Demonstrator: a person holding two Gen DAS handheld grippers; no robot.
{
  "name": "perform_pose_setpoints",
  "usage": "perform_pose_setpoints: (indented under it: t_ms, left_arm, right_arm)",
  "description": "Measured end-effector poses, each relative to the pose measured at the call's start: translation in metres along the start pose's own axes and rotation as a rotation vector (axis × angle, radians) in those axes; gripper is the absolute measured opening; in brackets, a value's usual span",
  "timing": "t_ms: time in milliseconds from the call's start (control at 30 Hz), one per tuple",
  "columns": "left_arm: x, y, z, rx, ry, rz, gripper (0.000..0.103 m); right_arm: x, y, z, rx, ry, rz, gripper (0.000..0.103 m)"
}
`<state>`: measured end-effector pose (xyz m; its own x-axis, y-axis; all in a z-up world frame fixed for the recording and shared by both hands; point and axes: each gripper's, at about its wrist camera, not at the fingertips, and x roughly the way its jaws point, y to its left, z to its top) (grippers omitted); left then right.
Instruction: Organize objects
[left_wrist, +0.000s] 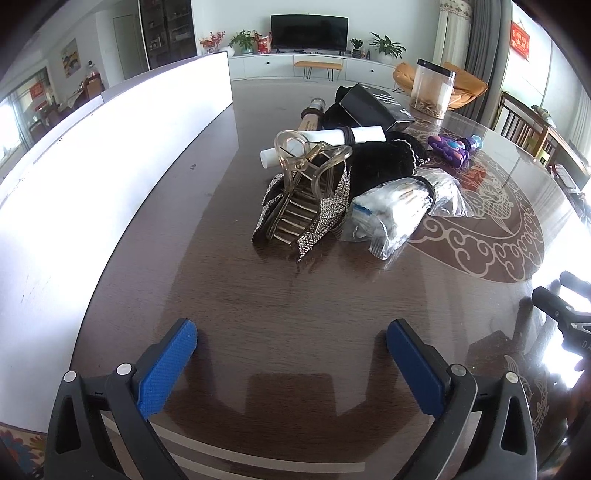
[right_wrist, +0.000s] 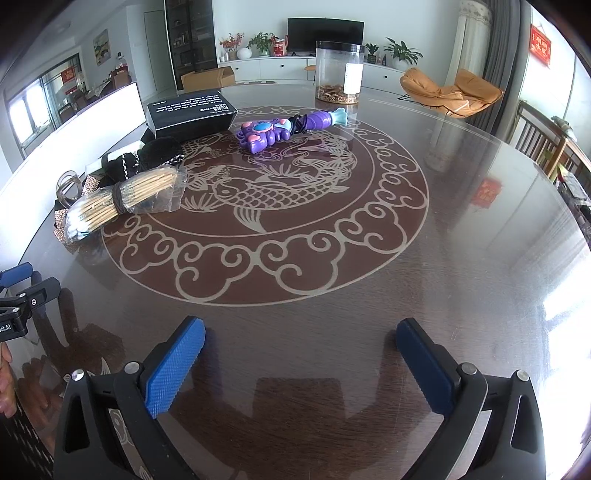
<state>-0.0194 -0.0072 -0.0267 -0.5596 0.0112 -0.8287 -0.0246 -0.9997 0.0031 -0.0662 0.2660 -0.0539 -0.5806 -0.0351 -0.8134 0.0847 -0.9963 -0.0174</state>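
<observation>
Round dark wooden table (right_wrist: 461, 229) under a glossy glass top, with a pale carp-and-cloud medallion (right_wrist: 266, 206) at its centre. Lying directly on it: a purple toy (right_wrist: 280, 129) on the medallion; a clear jar (right_wrist: 338, 72) near the far edge; a black box (right_wrist: 190, 112); a bagged bundle of cotton swabs (right_wrist: 122, 201); a rhinestone hair claw (left_wrist: 299, 210); black fabric (left_wrist: 380, 162).

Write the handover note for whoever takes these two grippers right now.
Left gripper: open, empty, above bare table.
Right gripper: open, empty, near the table's front edge.
Pile on the left side: clear hair claw, rhinestone clip, bagged cotton swabs, white tube, black fabric, black box.
Apart: purple toy, clear jar.
Done: nothing visibly sorted. Left: all of it.
</observation>
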Motion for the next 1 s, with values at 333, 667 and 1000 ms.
perform_pose_setpoints:
  t_ms: [333, 667, 1000]
  left_arm:
    - [0.0002, -0.0001, 0.0018, -0.004, -0.001, 0.003, 0.103]
    - [0.0007, -0.0010, 0.0023, -0.007, -0.002, 0.007, 0.103]
    - [0.0017, -0.0018, 0.0031, -0.011, 0.000, 0.010, 0.103]
  right_arm:
    - [0.0003, 0.0000, 0.0003, 0.000, 0.000, 0.000, 0.103]
    - [0.0000, 0.0000, 0.0002, 0.000, 0.000, 0.000, 0.103]
    - [0.0000, 0.0000, 0.0001, 0.000, 0.000, 0.000, 0.103]
